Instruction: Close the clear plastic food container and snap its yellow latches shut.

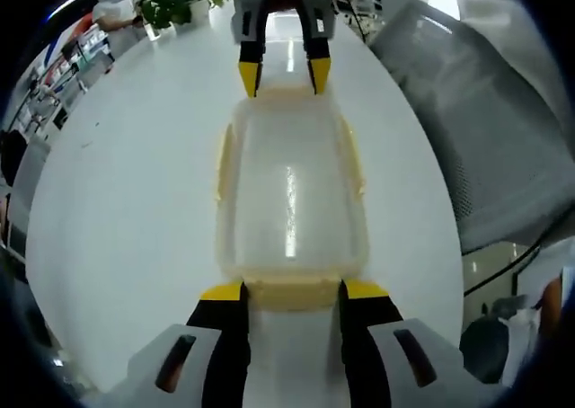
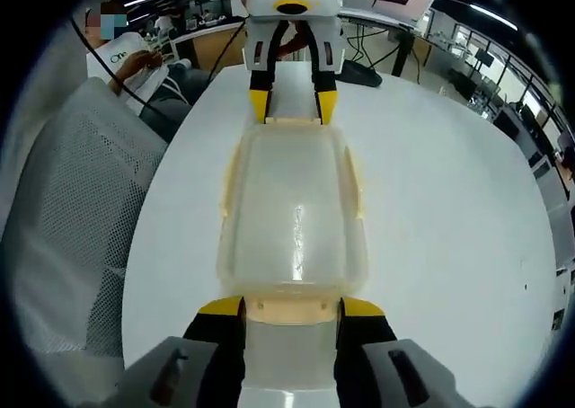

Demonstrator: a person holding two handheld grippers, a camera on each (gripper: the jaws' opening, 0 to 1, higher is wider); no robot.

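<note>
The lidded clear container [image 1: 292, 201] lies lengthwise on the white table [image 1: 126, 210] between the facing left gripper [image 1: 292, 291] and right gripper [image 2: 289, 307], each spread around an end latch, gripping nothing.

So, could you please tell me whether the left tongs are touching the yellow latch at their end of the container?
Cannot tell. In the left gripper view, the left tongs straddle the latch; no gap shows, but contact isn't plain.
</note>
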